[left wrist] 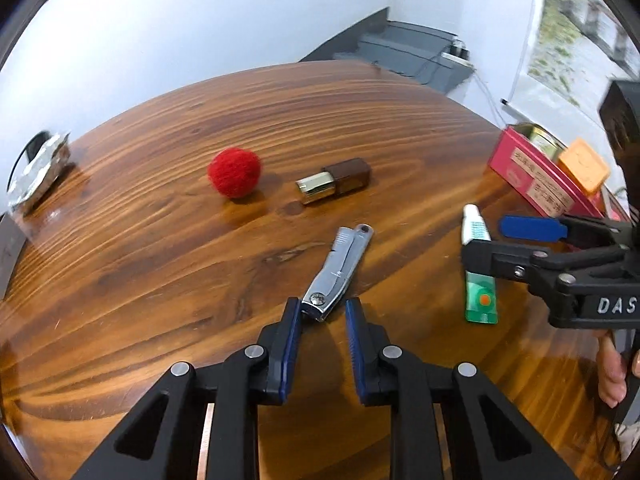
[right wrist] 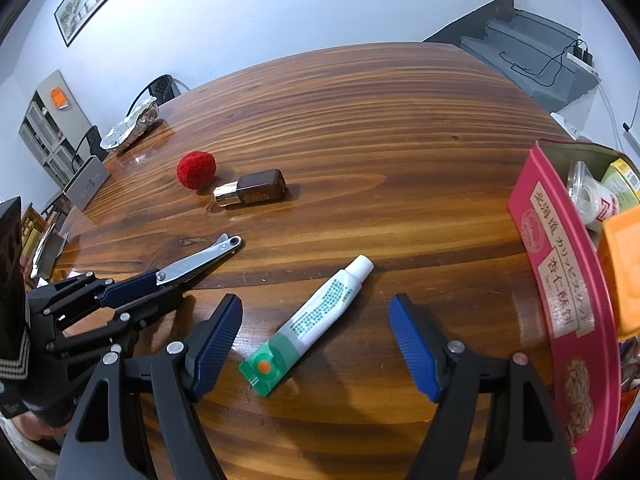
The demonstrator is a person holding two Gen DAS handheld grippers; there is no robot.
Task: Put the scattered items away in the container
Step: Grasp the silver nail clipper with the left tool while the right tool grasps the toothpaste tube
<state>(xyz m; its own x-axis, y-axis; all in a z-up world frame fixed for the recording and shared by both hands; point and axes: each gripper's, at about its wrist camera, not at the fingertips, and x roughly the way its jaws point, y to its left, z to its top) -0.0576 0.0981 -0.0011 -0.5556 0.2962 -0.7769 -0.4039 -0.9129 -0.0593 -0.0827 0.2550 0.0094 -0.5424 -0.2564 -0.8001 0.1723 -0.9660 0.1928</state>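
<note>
A wooden tabletop [left wrist: 400,120] carries several scattered items.

From the left wrist camera, the left gripper [left wrist: 323,312] sits at 6 o'clock, its jaws narrowed around the near end of a silver nail clipper [left wrist: 338,272]. One blue pad touches the clipper's left side; the other shows a slight gap on the right, so a firm grip cannot be confirmed. The clipper lies flat, pointing toward 12 o'clock.

Beyond it, near the centre, a brown bottle with a gold cap [left wrist: 334,181] lies on its side, and a red woolly ball [left wrist: 235,173] rests just beside it at 9 o'clock.

From the right wrist camera, the right gripper [right wrist: 316,340] has its jaws spread wide and holds nothing. A green and white tube [right wrist: 316,316] lies flat on the tabletop between the jaws, apart from both pads, its white cap pointing toward 1 o'clock.

The container, a pink box [right wrist: 560,280] with printed labels, stands at 3 o'clock at the tabletop's edge. Inside it are an orange block [right wrist: 624,268], a clear wrapped packet and a green tin.

Crumpled foil [right wrist: 130,126] lies far off at 10 o'clock.
</note>
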